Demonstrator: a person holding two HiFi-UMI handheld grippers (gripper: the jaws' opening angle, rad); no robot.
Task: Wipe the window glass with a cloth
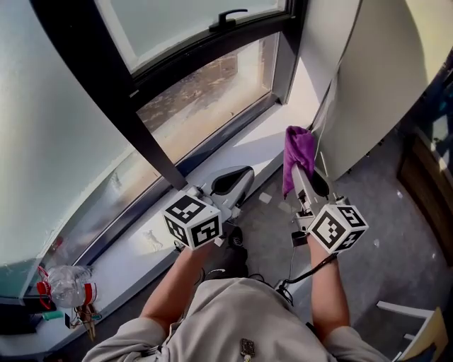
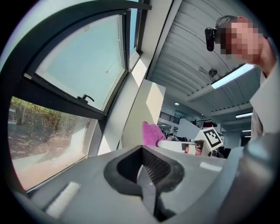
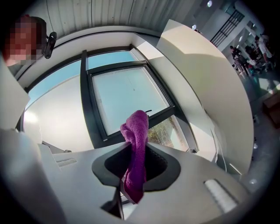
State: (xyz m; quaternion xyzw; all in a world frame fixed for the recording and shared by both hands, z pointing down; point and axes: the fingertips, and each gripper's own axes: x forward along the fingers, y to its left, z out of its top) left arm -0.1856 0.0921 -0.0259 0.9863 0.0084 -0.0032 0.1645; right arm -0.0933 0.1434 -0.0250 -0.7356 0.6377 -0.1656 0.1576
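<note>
The window glass (image 1: 205, 92) sits in a dark frame above a white sill; it also shows in the left gripper view as window glass (image 2: 83, 65) and in the right gripper view as window glass (image 3: 127, 94). A purple cloth (image 1: 299, 152) hangs from my right gripper (image 1: 303, 175), which is shut on it and held off the glass, near the white wall. The cloth (image 3: 136, 153) is pinched between the jaws and droops below them. My left gripper (image 1: 235, 181) is shut with nothing in it, over the sill below the lower pane. From it the cloth (image 2: 152, 133) shows to the right.
A black window handle (image 1: 228, 15) sticks out of the upper sash. A dark frame bar (image 1: 120, 92) slants across the glass. The white sill (image 1: 156, 233) carries a clear plastic bottle (image 1: 67, 283) at the far left. A white wall panel (image 1: 368, 85) stands at the right.
</note>
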